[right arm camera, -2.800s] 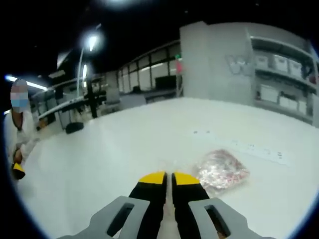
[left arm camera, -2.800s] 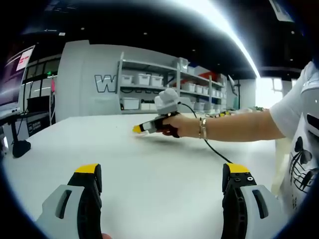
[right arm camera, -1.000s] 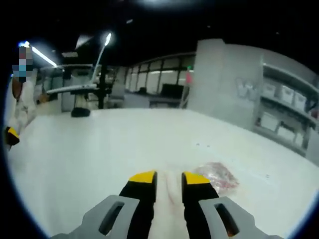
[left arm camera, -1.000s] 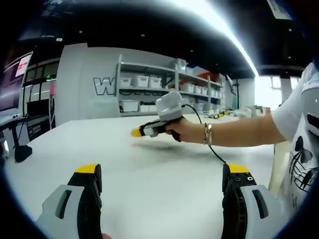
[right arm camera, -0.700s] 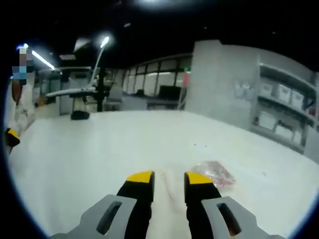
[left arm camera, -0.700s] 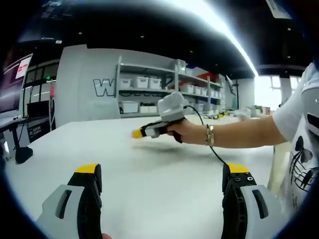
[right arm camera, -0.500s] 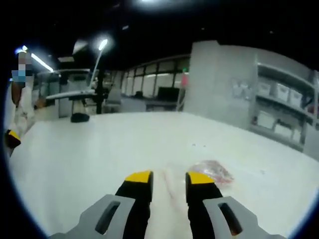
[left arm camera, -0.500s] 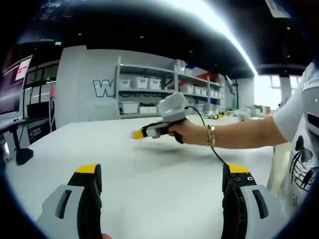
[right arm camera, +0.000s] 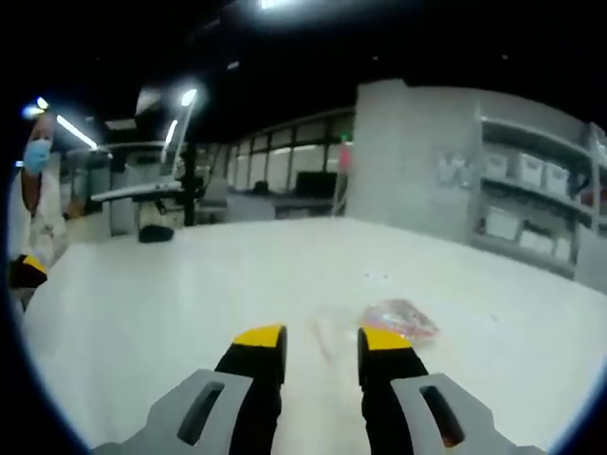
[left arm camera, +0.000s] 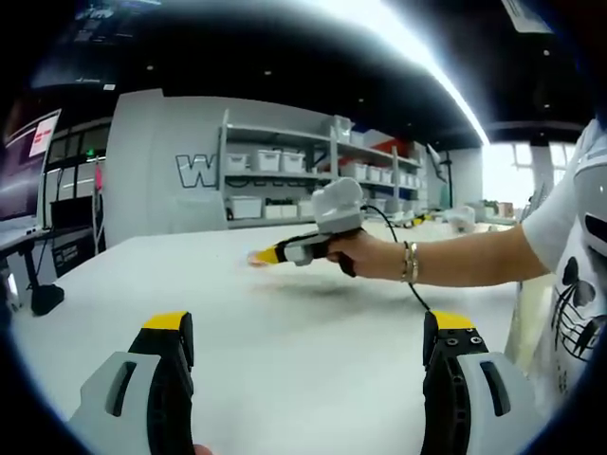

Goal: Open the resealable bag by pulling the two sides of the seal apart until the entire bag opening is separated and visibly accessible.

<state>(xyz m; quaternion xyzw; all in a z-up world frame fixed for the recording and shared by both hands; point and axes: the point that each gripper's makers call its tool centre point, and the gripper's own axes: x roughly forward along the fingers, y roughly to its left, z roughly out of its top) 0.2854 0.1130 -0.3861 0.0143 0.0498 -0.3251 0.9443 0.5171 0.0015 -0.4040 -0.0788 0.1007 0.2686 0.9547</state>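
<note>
Clearly the right tongs (right arm camera: 321,343) are the nearer pair: spread a little and empty, with the resealable bag (right arm camera: 401,319) flat on the counter (right arm camera: 171,294) just ahead, off their right tip; the left tongs (left arm camera: 308,334) gape wide, well back

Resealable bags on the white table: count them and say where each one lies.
1. The resealable bag lies flat on the white table, just beyond the right gripper and toward its right jaw, untouched. Others could lie outside the two views.
</note>
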